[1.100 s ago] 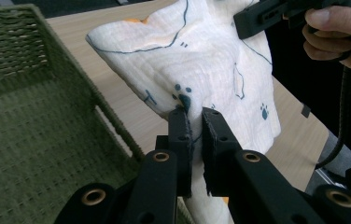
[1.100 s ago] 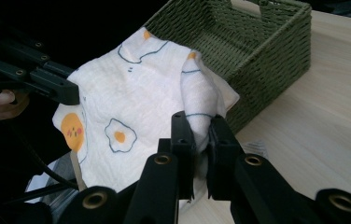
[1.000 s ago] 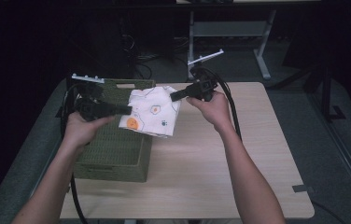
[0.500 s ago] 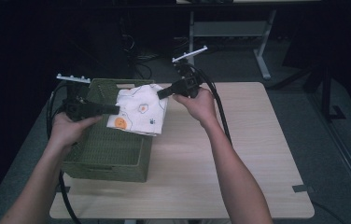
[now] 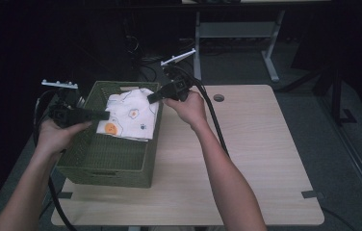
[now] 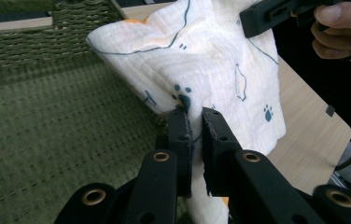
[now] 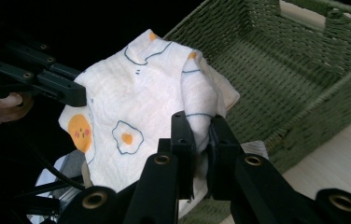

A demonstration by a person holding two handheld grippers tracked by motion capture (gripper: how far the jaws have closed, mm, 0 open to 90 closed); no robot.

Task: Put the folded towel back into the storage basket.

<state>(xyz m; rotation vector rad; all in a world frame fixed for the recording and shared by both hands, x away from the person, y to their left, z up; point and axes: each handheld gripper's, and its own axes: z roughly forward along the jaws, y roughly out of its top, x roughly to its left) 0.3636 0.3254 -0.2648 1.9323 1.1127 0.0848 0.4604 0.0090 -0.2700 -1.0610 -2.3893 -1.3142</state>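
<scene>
Green wicker fills the near left of the table (image 5: 246, 159): a basket (image 5: 103, 169) stands there, its near wall facing the person, its open top upward. Two forearms come in from below, each hand holding a gripper. The left gripper (image 5: 103, 115) lies level above the basket's left rim and points right; the right gripper (image 5: 153, 97) reaches in from the basket's right side and points left and slightly down.

Between them hangs a white cloth (image 5: 130, 115), printed with fried eggs and paw marks. It is stretched above the basket's far right part, and its lower edge droops over the right rim toward the tabletop.

From the left gripper view, the left gripper (image 6: 193, 122) has its jaws pressed together on a fold of the cloth (image 6: 211, 60), with the woven basket floor (image 6: 57, 135) behind. From the right gripper view, the right gripper (image 7: 199, 127) likewise pinches a bunched fold of the cloth (image 7: 141, 98) tightly.

Beyond the table, a metal stand (image 5: 237, 33) rises from the dark floor.
</scene>
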